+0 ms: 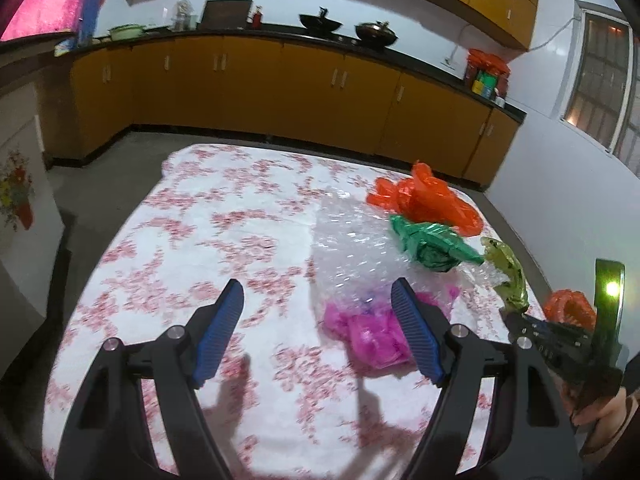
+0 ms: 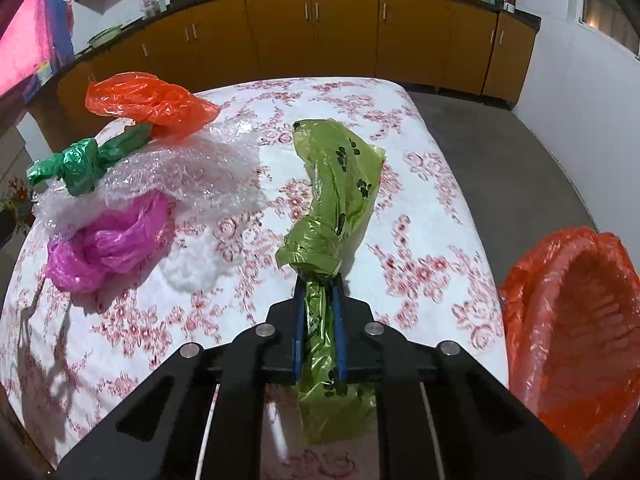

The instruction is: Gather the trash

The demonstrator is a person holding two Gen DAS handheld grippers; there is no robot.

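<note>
My right gripper (image 2: 318, 280) is shut on a yellow-green plastic bag (image 2: 340, 192) with black paw prints and holds it above the floral tablecloth (image 2: 420, 208). In the left wrist view that bag (image 1: 506, 276) hangs at the right, held by the right gripper (image 1: 516, 314). My left gripper (image 1: 316, 296) is open and empty above the table, near a pink bag (image 1: 368, 336). Bubble wrap (image 1: 352, 248), a green bag (image 1: 430, 244) and an orange bag (image 1: 424, 196) lie beyond it. The same pile shows in the right wrist view: the pink bag (image 2: 108, 240), bubble wrap (image 2: 192, 176), the green bag (image 2: 80, 164), the orange bag (image 2: 148, 102).
A bin lined with an orange bag (image 2: 576, 320) stands at the table's right edge; it also shows in the left wrist view (image 1: 568, 308). Yellow kitchen cabinets (image 1: 260, 88) under a black counter run along the far wall. Grey floor surrounds the table.
</note>
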